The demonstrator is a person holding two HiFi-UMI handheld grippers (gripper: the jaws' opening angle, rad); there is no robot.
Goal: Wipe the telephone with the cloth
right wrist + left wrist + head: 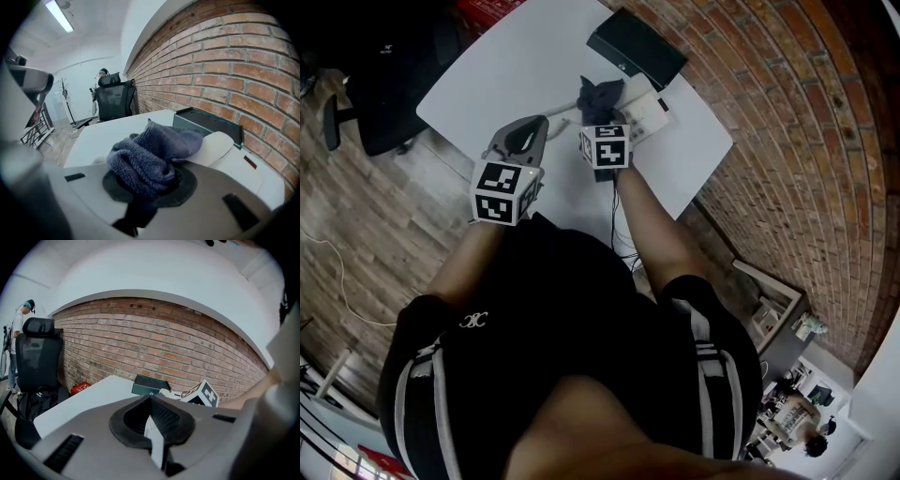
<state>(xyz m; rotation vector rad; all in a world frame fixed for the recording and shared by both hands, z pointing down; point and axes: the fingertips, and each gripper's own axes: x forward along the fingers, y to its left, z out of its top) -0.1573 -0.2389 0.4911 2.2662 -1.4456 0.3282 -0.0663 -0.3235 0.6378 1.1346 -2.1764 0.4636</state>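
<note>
Both my bare forearms reach forward, roughly parallel, left forearm [467,261] and right forearm [645,220]. My grey two-jaw left gripper with marker cube [534,131]: jaws together, nothing between them, nose angled towards the right one. My right gripper with marker cube [602,117]: jaws clamped on bunched blue-grey knitted cloth [150,154].
</note>
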